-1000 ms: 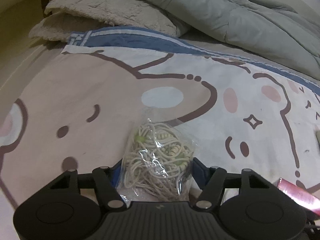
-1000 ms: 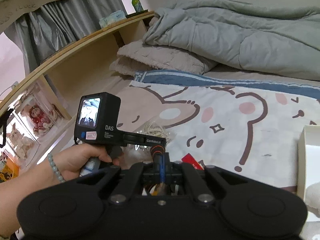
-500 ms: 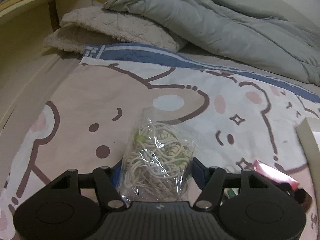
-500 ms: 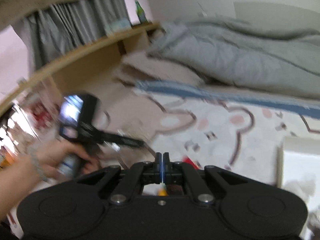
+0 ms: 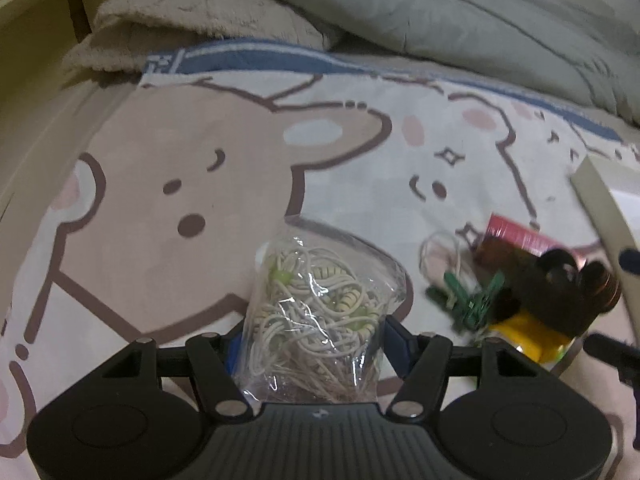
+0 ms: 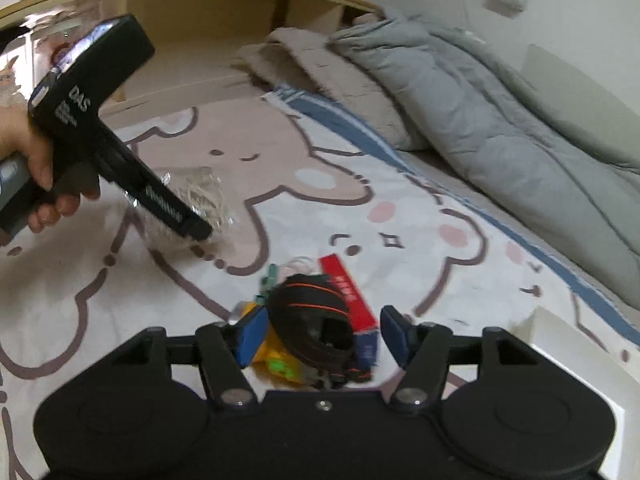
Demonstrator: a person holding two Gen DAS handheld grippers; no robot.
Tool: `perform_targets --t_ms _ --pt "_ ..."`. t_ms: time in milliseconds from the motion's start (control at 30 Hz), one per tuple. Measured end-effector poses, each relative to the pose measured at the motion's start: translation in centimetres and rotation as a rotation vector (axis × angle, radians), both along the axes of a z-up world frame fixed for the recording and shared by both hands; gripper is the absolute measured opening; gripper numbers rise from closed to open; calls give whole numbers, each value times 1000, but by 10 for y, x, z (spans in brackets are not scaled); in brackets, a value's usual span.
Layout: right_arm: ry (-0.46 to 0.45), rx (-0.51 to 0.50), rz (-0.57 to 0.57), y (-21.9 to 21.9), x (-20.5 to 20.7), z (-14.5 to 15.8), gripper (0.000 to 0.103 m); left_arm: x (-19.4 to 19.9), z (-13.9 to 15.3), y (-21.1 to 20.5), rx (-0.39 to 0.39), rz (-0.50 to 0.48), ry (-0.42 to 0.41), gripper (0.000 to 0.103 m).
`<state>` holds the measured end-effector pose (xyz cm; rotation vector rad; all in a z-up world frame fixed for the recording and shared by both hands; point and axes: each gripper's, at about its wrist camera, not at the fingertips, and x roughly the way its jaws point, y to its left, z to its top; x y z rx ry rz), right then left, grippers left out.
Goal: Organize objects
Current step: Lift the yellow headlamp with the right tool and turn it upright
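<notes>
Clear plastic bag of cream cords [image 5: 316,312] w/ small green beads sits between the pads of the left gripper [image 5: 310,344], pinched at its lower half, top of bag standing free above the bedsheet [image 5: 160,168]. From the right wrist view the same bag [image 6: 192,204] hangs off the gripper tip, just above the sheet, so it looks carried, not resting. Judgement: v. light, soft, squashy; film is slick and crinkly, so a grip on the bulk of the tangle holds better than a grip on loose film at the edge. Nothing fragile in it.

Right gripper [image 6: 316,336]: jaws opening, blue pads apart, not pressing anything. Between them, lying on the sheet, a coiled black strap w/ orange stitching [image 6: 312,316]. Judgement: floppy, light, may uncoil if lifted by one loop; best to take it across the whole coil.

Around the strap, touching or near: red flat box [image 6: 348,292], yellow item [image 6: 276,356] partly under the strap, green clips [image 5: 468,300], a thin white loop [image 5: 440,252]. Too blurred to say more about them.

White box/tray [image 6: 580,352] at right edge, near the pile; prob. the place for things to go, can't be sure. Grey duvet [image 6: 480,120] and beige blanket [image 5: 192,16] at the far end of the bed, well apart.
</notes>
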<state>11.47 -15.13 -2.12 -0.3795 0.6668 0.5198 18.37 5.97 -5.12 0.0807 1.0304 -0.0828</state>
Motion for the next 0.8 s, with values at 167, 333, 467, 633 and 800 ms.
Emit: perform_targets --t_ms 167,333,467,633,800 --pt "-12 -47 19 20 9 -13 59 -1 -7 2 -3 -8 17 66" --pt "-35 -106 45 30 15 -24 28 0 -5 3 -19 -8 11 66" --pt "-17 -35 25 21 19 -18 3 0 0 4 -30 -4 -6 66" --pt "-11 85 -53 7 19 -2 1 -1 12 7 -43 14 -38 66" --pt "3 141 -71 -2 12 10 1 -7 24 10 -51 15 -68 66"
